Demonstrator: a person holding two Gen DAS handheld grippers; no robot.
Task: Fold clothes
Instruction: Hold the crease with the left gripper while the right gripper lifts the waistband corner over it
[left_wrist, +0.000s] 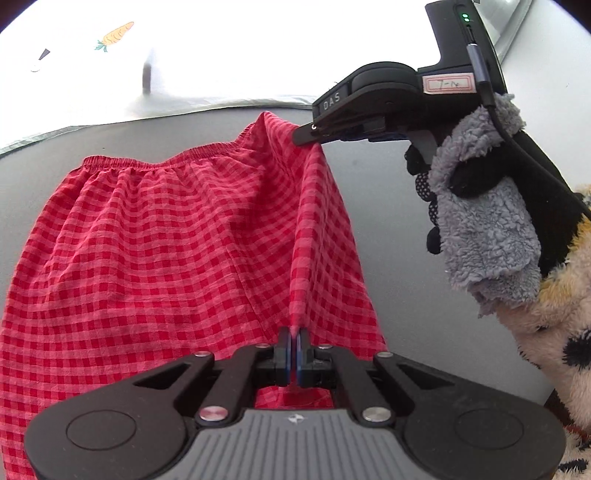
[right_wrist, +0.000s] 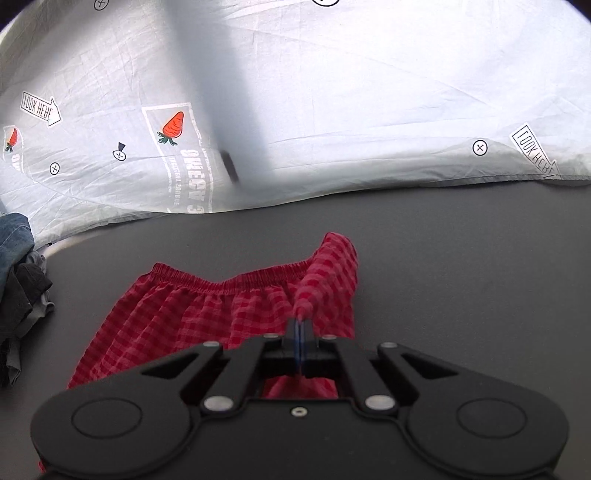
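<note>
We see the red checked shorts (left_wrist: 155, 236) lying mostly flat on the dark desk (left_wrist: 399, 229), their right side raised into a ridge by both tools: the left hand-held gripper (left_wrist: 293, 343) is clamped on the near edge, the right hand-held gripper (right_wrist: 300, 332) on the waistband corner. We judge a fold under way, not laid. Bare desk lies right; a pile of clothes (right_wrist: 18, 288) sits left, a printed sheet (right_wrist: 369, 110) behind.

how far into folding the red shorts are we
Early. Done: the red checked shorts lie spread on the dark table, waistband flat. In hand: left gripper and right gripper each pinch the right edge, lifting it. Left: the fold itself, then the clothes pile.
</note>
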